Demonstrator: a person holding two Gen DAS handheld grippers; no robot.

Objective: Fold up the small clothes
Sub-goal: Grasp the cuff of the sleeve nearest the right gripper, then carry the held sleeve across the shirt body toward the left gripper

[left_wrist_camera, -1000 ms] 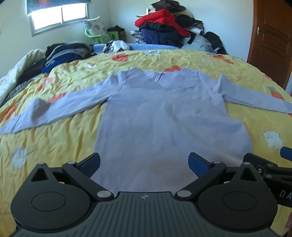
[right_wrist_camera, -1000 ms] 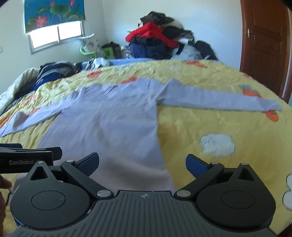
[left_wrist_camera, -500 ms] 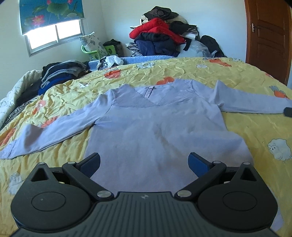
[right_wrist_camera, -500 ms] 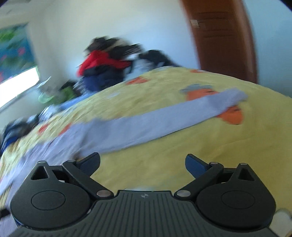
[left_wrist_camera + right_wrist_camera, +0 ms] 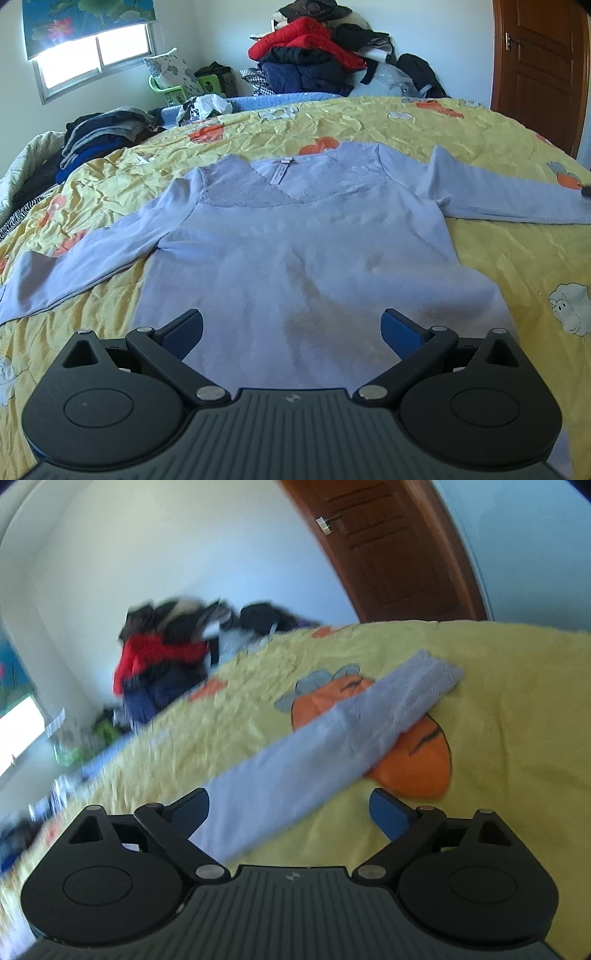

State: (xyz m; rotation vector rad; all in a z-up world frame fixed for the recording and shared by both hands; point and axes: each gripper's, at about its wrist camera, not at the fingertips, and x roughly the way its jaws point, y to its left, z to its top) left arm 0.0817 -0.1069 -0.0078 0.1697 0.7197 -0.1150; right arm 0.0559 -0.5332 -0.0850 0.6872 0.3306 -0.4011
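Your lilac sweater (image 5: 295,258) lies flat on the bed (image 5: 498,266), nothing folded yet. Both tools, left (image 5: 291,328) and right (image 5: 290,806), are wide and empty.

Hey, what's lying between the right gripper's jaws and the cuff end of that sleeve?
Only the sleeve itself, running from the open right gripper across the yellow bedspread and an orange carrot print to its cuff, in the right wrist view.

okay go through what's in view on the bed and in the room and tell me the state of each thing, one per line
Lavender top: flat, face up, unfolded.
Its right sleeve: stretched out straight.
Left gripper: open, empty.
Right gripper: open, empty.
Door: closed.
Bedspread: wrinkled.
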